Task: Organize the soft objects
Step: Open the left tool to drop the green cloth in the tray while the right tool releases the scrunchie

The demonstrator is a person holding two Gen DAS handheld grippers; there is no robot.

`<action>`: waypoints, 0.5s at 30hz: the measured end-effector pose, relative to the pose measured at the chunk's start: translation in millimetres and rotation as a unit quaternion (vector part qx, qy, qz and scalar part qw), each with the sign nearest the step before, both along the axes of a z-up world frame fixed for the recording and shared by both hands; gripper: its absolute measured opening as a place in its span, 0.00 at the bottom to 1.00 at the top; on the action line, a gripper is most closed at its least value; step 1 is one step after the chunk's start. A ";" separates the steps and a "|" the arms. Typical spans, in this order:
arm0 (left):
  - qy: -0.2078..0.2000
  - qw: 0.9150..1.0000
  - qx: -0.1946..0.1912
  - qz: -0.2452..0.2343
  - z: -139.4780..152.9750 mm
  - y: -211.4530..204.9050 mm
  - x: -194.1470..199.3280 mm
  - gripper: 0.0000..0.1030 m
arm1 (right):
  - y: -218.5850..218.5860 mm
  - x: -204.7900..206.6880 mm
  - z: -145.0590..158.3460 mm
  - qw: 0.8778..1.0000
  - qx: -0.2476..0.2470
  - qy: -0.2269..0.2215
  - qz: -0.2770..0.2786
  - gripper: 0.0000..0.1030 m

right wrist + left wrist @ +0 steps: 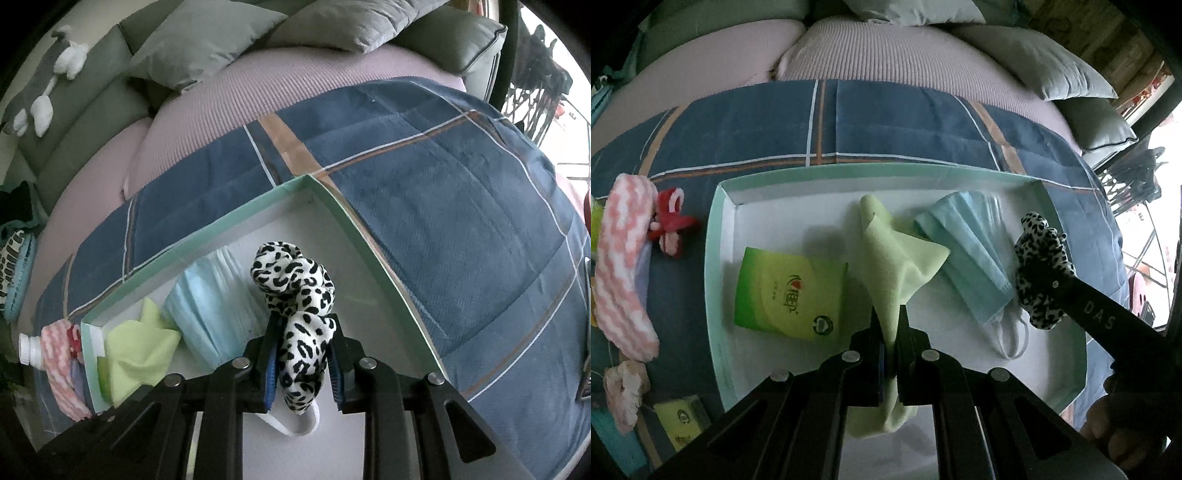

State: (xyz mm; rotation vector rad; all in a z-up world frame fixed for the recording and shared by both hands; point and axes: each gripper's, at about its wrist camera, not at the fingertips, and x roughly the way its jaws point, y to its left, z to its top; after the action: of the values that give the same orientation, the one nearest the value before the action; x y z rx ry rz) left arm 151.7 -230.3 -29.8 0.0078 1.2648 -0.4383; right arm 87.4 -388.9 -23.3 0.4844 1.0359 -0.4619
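1. The left gripper point(890, 332) reaches in from the bottom centre of the left wrist view, its jaws closed on a light green cloth point(897, 258), which drapes forward onto the floor of a shallow white tray point(718, 258) with a mint rim.
2. The right gripper point(303, 354) fills the bottom centre of the right wrist view; its jaws grip a leopard-print scrunchie point(295, 291) between blue pads, narrowly parted around the fabric, above the tray's right part.
3. In the tray, a green tissue pack point(790, 295) lies at the left, just beside the cloth, and a light blue face mask point(967, 254) lies right of the cloth, its white ear loops toward the bottom of the frame.
4. The tray rests on a blue plaid blanket point(886, 122) spread over a bed.
5. At the left edge of the left wrist view, outside the tray, lie a pink-and-white fuzzy item point(624, 266) and a small red-and-white bow point(670, 225).
6. Grey pillows point(207, 40) sit at the top of the right wrist view.
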 end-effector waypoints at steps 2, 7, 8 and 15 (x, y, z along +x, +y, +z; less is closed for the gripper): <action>-0.001 1.000 0.004 -0.001 1.8 -0.5 -1.2 0.06 | 1.8 1.4 1.4 1.000 -0.008 0.006 0.002 0.25; -0.005 1.000 0.004 -0.002 12.2 1.1 0.0 0.31 | 5.7 1.9 8.8 1.000 -0.025 0.017 0.003 0.26; -0.007 1.000 0.003 -0.001 14.8 1.7 -0.6 0.34 | 5.6 0.9 11.1 1.000 -0.017 0.013 0.003 0.30; -0.026 1.000 -0.010 0.002 36.6 7.3 -5.2 0.49 | 12.0 -7.9 32.6 1.000 -0.019 -0.005 0.004 0.49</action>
State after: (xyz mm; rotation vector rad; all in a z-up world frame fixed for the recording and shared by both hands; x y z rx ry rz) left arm 146.5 -223.0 6.8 0.0005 1.2088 -0.4447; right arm 79.5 -376.9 9.4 0.4486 1.0175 -0.4702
